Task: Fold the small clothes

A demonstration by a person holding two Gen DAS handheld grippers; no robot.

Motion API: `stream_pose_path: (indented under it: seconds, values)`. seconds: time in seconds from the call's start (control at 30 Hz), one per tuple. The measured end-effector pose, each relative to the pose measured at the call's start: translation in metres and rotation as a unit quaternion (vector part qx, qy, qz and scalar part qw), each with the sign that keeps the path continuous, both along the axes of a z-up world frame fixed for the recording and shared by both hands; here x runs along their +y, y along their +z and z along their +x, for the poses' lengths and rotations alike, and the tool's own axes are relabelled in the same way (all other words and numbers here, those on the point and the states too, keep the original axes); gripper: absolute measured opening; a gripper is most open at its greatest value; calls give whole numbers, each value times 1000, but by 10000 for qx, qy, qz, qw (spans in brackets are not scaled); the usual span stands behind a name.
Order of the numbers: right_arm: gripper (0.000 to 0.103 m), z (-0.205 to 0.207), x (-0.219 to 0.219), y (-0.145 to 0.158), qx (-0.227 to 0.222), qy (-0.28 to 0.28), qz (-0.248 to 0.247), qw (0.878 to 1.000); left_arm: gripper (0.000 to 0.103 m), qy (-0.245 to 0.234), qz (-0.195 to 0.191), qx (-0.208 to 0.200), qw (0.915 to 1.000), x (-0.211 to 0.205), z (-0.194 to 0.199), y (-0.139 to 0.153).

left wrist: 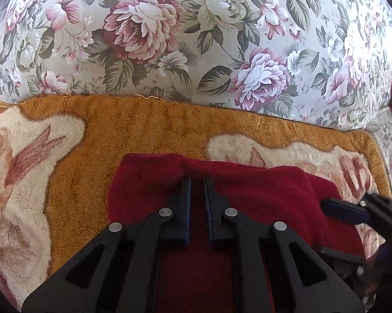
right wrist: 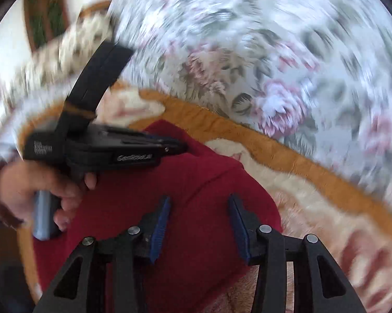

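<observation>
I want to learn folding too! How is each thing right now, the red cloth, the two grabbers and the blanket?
Red garment: bunched, lying on the blanket, not folded flat.
Left gripper: shut on the red garment's fold.
Right gripper: open over the garment, gripping nothing.
Orange blanket: spread flat on the floral sofa.

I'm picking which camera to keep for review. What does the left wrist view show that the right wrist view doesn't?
Only the left wrist view: the left gripper from behind, jaws nearly shut on a raised ridge of the dark red fleece garment, and all of it sharp.

Only the right wrist view: the person's hand holding the left gripper's handle, and the right gripper with jaws open above the garment, gripping nothing; the background is motion-blurred.

Both: the red garment, the orange-and-cream plush blanket and the floral sofa upholstery.
</observation>
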State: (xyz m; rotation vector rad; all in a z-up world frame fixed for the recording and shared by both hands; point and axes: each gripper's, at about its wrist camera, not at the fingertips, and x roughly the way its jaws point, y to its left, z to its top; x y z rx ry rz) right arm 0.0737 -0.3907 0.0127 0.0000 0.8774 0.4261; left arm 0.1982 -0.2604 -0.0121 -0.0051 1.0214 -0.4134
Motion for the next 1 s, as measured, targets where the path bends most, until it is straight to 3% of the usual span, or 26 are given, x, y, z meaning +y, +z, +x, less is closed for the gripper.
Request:
stream_pose_path:
  seconds: [0.2,0.63,1.0]
  values:
    - [44,-2,-6,-9,-110,-87,332,9994,10,-6,-80,22,10000,-1,1,-1]
    - [44,-8,1,-5,-364,-73,-9,9993,11,-27,166,-151,9997,-4,0,0]
    - [44,-9,1,-4,-413,-71,-107,9991,11,-26,76,-134,9999,-3,1,-1]
